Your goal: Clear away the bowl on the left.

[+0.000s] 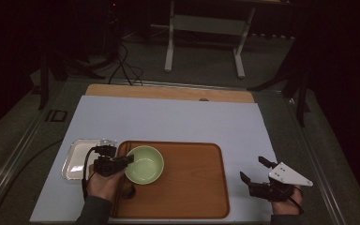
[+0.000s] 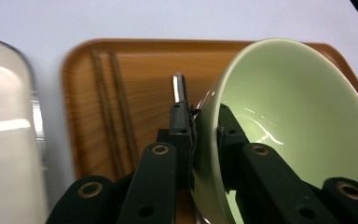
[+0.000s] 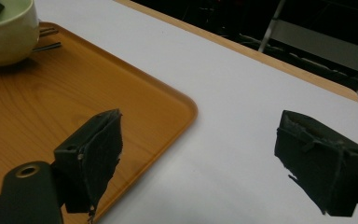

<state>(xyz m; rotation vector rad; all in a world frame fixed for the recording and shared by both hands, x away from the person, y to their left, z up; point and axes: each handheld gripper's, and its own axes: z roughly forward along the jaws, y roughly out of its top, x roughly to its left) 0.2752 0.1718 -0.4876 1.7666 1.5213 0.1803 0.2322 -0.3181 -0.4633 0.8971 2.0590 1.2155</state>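
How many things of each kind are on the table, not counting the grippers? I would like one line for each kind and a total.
Green bowl: 1, its rim pinched by the left gripper
Wooden tray: 1
Metal tray: 1
Chopsticks: 2, lying on the wooden tray
Total: 5
A metal utensil shows behind the bowl; I cannot tell its kind, so it is not counted.

Dim room, grey carpet (image 1: 206, 51), white table frame (image 1: 206, 28) at upper centre, black cables (image 1: 124, 65) upper left, dark stands at both sides, light falling on the foreground
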